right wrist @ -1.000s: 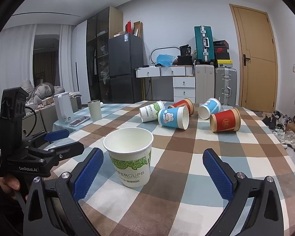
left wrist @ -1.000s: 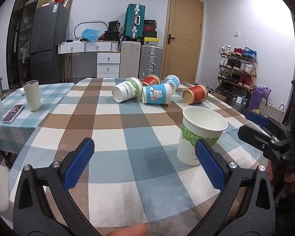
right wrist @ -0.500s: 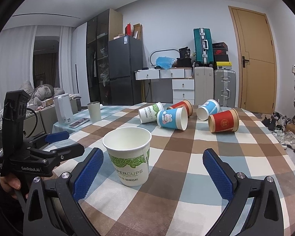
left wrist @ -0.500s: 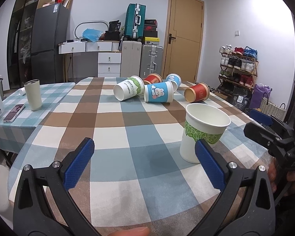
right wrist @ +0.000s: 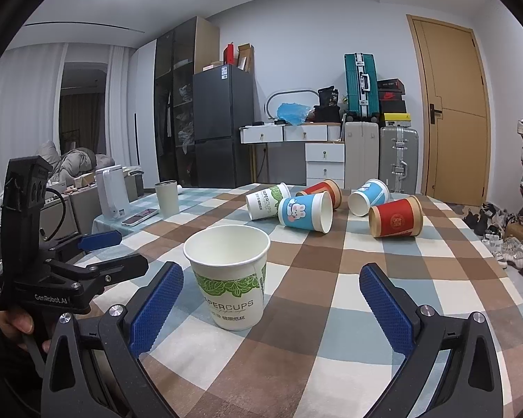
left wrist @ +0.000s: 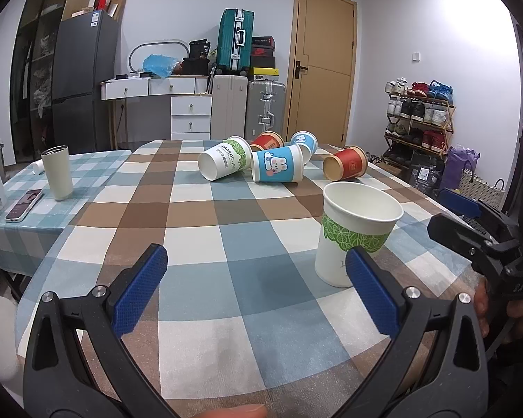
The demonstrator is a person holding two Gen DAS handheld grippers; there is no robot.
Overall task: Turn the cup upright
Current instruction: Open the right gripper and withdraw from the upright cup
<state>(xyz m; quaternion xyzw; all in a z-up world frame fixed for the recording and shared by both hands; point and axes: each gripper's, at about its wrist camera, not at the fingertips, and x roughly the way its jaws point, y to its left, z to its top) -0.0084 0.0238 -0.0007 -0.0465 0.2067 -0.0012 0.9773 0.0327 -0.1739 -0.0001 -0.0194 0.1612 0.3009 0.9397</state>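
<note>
Checked table [left wrist: 205, 296] holds one upright white-and-green cup [right wrist: 228, 275] near the front edge, and five cups on their sides clustered at the far end, well apart from it: white-green cup [left wrist: 223, 167], bunny cup [left wrist: 277, 170], near red cup [right wrist: 395, 217], blue cup [right wrist: 368, 196], far red cup [right wrist: 322, 190]. Likely risk: a tipped cup rolls off or crushes if pinched hard on its thin wall, and a reach past could knock the upright one over. Left gripper [left wrist: 256, 292] and right gripper [right wrist: 272, 303] both sit low at the near edge, level, jaws spread wide, holding nothing, the upright cup between the two tools.
</note>
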